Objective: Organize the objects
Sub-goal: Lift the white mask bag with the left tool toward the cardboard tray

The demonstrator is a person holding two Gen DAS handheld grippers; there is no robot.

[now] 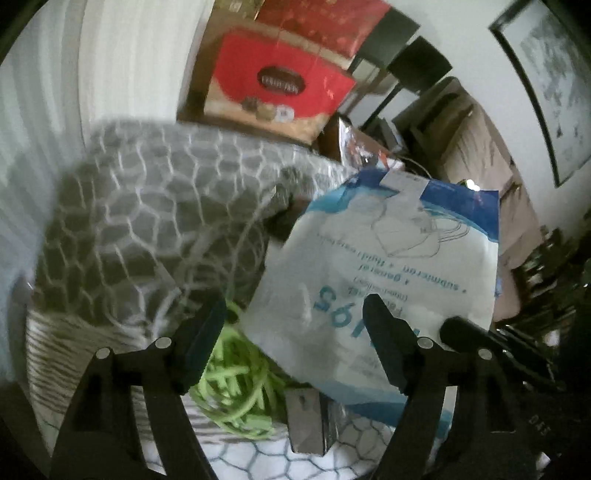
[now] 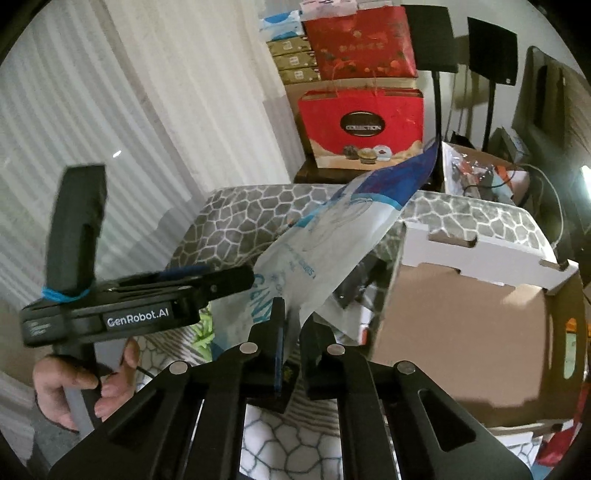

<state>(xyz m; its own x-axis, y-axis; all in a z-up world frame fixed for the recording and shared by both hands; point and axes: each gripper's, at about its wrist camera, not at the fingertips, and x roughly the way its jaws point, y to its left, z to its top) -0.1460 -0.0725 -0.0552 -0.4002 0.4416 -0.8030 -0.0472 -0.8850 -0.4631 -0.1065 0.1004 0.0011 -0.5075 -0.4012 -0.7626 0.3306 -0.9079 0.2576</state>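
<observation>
White-and-blue mask packet (image 2: 332, 236) is pinched low by the right gripper (image 2: 291, 332); with the left gripper (image 1: 295, 325) spread, swing it steadily toward the cardboard box (image 2: 461, 332) at right.

White curtains (image 2: 140, 110) are hanging along the left of both views, with daylight glowing through their folds. A pale wall (image 1: 461, 33) is showing at the upper right of the left wrist view, with a dark-framed picture (image 1: 550, 85) hanging on it at the far right. A brown sofa (image 1: 491, 173) is standing below that picture. In the right wrist view, two dark lamp shades (image 2: 432, 37) are standing on thin stems at the top, right of centre. A bright light (image 2: 585, 177) is glaring at the right edge.
</observation>
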